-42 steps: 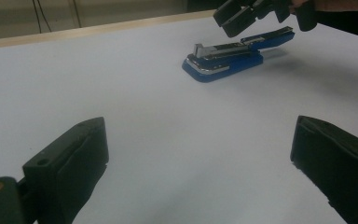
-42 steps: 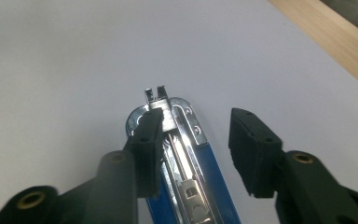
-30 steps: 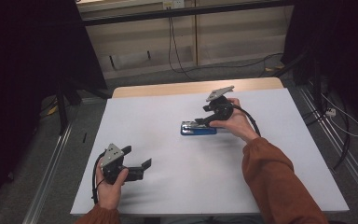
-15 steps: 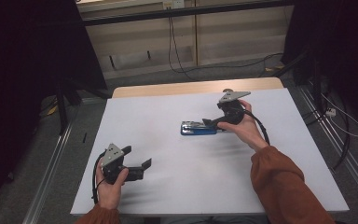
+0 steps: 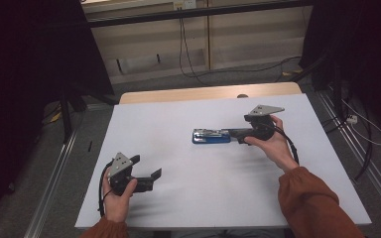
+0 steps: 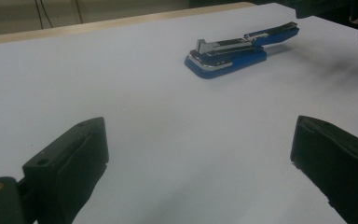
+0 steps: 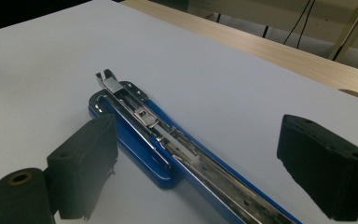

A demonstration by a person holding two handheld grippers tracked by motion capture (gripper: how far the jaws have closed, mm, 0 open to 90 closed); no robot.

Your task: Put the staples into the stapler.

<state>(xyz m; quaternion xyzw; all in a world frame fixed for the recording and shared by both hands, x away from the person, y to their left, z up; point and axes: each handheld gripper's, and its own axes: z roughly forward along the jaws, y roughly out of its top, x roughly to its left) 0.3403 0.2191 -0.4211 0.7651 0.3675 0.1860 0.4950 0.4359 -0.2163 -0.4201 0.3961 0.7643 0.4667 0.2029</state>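
Near the front left corner of the table (image 5: 144, 124), the left gripper (image 5: 155, 174) rests with its jaws spread and nothing between them. Farther, toward the middle, lies the blue stapler (image 5: 211, 136), opened flat. The right gripper (image 5: 239, 134) has moved back toward the right edge; its jaws were just opening and closing a little and now stand spread around the stapler's end without pinching it. I judge it has just let go.

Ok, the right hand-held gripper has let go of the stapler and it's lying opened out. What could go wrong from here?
1. The blue stapler lies with its metal staple channel exposed, and the open right hand-held gripper straddles it; closing now might pinch the thin rail or slip off it.
2. It lies unheld on the smooth white table, so a nudge would likely slide it.
3. The left hand-held gripper sits far off, unable to steady it.
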